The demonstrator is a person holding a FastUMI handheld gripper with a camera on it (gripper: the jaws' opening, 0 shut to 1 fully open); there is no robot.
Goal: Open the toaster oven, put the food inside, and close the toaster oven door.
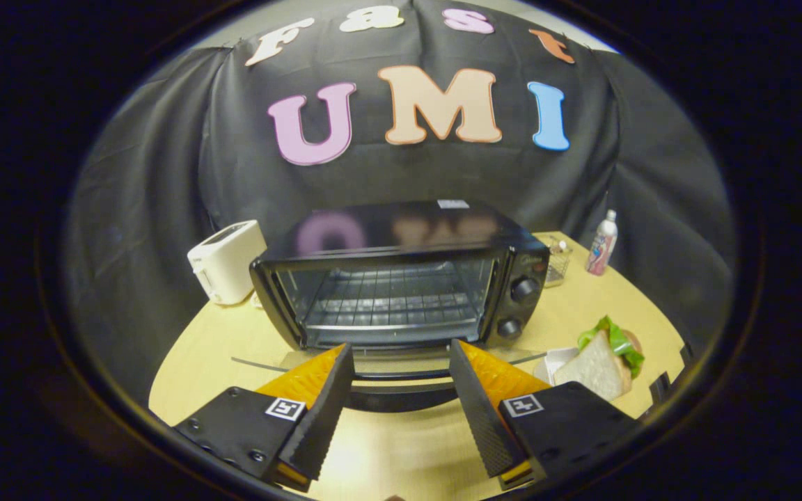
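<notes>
Two parted fingers (401,369) before open toaster oven (401,278); sandwich (606,362) alongside

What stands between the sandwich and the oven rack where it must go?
Nothing visible does. The toaster oven door lies folded down, so the rack is exposed. The sandwich sits on the table beside the oven's knob side; the open tongs hold nothing.

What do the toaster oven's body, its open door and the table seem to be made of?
Toaster oven: likely black painted metal, glossy, since its top mirrors the wall. Open door: apparently clear glass in a dark frame; the table shows through it. Table: pale wood or wood-look laminate, smooth with a soft sheen. The hand-held gripper hangs open above the door, holding nothing.
</notes>
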